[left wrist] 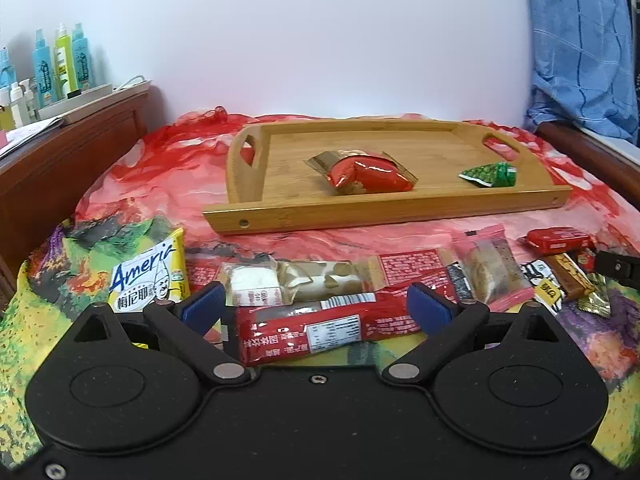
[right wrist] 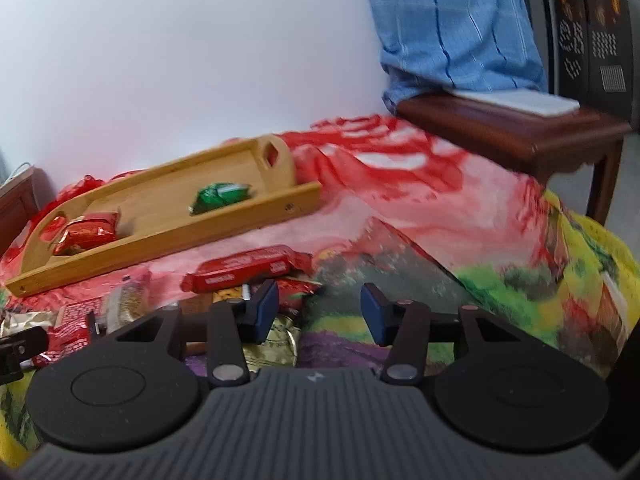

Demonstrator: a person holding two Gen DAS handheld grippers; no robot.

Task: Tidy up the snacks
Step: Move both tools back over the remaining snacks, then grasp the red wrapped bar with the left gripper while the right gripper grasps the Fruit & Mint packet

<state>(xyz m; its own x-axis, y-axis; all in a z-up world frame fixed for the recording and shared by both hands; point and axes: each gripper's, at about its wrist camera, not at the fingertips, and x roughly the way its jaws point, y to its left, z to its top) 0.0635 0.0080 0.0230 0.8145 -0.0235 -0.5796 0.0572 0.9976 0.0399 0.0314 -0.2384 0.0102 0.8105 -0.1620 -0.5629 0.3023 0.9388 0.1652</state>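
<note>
A wooden tray lies on the flowered cloth and holds a red packet and a green packet. Loose snacks lie in front of it: a yellow packet, a white nougat packet, a pink packet and a small red box. My left gripper is open, low over a long red stick packet that lies between its blue pads. My right gripper is open over bare cloth; its left finger covers a gold packet beside a red bar.
Bottles stand on a wooden cabinet at the left. A blue cloth hangs over a dark wooden stool at the right. A white wall runs behind the tray. A brown bar lies near the right gripper's finger.
</note>
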